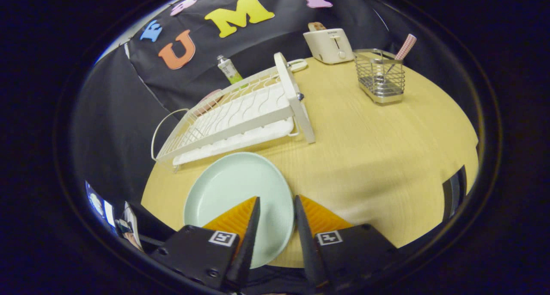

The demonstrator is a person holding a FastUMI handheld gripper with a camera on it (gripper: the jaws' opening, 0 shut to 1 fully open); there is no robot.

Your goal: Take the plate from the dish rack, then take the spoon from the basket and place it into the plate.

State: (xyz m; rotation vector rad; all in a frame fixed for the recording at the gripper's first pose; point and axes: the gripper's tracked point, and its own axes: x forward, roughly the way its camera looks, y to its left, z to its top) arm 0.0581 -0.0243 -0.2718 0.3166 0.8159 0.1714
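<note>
Counter point(365, 157): round, pale wood grain, smooth; carries everything below.
Rack point(240, 114): white wire and plastic, wavy slots, long axis running from near the plate away toward the toaster; no plate in it.
Plate point(234, 192): round, pale green, smooth and matte with a shallow raised rim; lies flat on the counter just before the rack, its near edge between and under the tongs' fingers.
Tongs point(275, 202): fingers apart, gripping nothing; the plate's right rim shows in the gap, contact cannot be told.
Toaster point(331, 45): white, boxy, at the far edge with a slice standing in it.
Basket point(381, 79): square metal wire caddy, well beyond the tongs and off to their right, apart from the rack.
Spoon point(393, 62): stands in the basket, bowl down, long axis near upright and leaning right; patterned handle pokes above the rim.
Tube point(229, 70): small, upright behind the rack.
Judgement: plate stage appears done; next move is a long reach forward and right, taking the handle from above.
</note>
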